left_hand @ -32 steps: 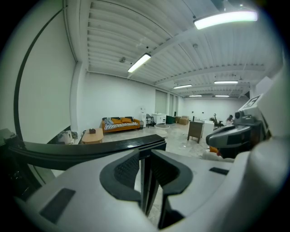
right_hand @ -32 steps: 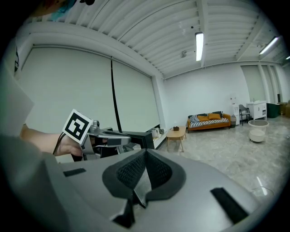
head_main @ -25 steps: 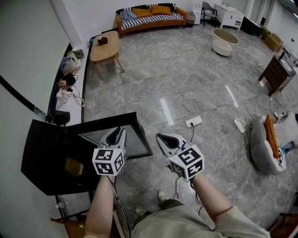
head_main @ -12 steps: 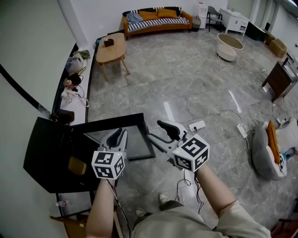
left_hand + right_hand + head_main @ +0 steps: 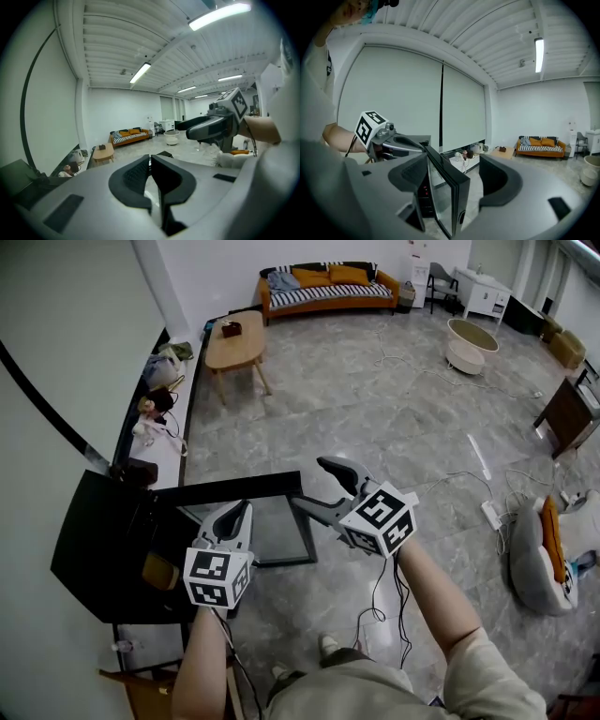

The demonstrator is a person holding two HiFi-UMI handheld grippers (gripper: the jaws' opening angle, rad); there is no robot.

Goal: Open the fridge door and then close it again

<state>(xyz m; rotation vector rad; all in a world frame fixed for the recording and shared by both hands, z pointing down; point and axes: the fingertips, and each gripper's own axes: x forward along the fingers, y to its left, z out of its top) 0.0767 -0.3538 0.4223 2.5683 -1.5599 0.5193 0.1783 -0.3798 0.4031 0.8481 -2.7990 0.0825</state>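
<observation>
Fridge door ajar — edge between spread jaws of right tool, just opened; left tool just pressed together, empty, beside door.

No legible text (none anywhere)

Black fridge, black-framed glass door, orange cushions on striped sofa, grey marbled floor
</observation>
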